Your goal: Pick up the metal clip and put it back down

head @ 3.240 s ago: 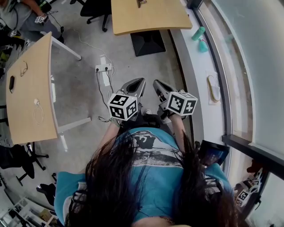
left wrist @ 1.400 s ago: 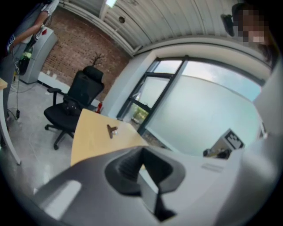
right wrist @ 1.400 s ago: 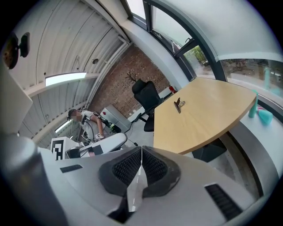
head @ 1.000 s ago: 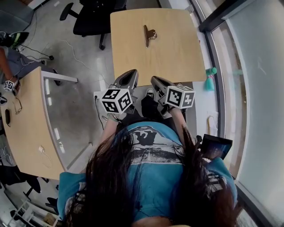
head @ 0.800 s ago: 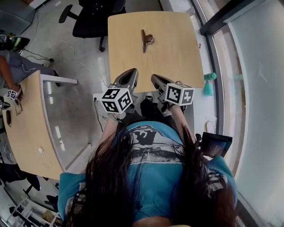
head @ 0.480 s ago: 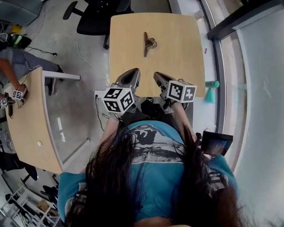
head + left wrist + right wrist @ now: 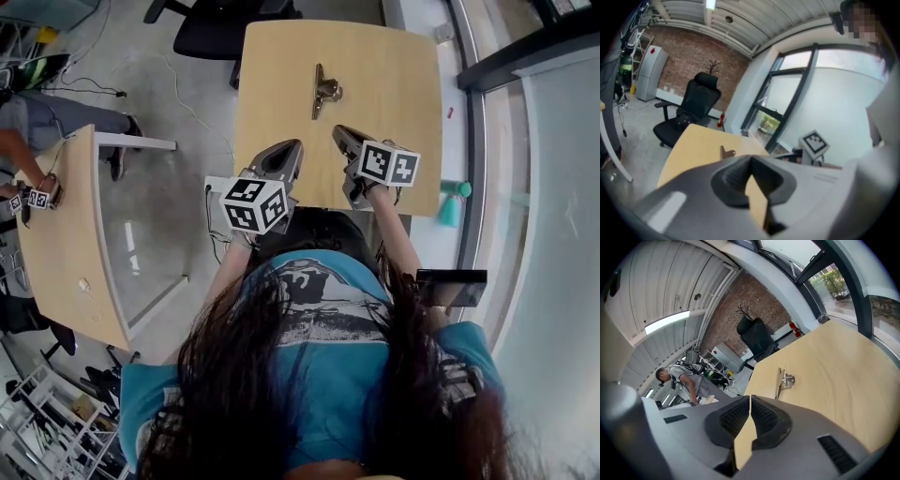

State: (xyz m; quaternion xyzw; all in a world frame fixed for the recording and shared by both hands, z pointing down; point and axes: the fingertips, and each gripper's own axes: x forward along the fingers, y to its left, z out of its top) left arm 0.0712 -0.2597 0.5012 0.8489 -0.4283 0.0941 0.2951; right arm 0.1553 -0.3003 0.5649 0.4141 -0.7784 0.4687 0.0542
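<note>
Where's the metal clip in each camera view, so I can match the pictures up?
Head view: the metal clip lies upper centre, on the wooden table.
Left gripper view: the metal clip is small, left of centre, just above the jaws.
Right gripper view: the metal clip is near centre, above and right of the jaws.
Shared landmark: the black office chair beyond the table's far edge.

Bright, even daylight pours from the window (image 7: 825, 84); a ceiling lamp (image 7: 668, 320) glows. Both gripper views bend strongly, corners dark, foreground soft.
</note>
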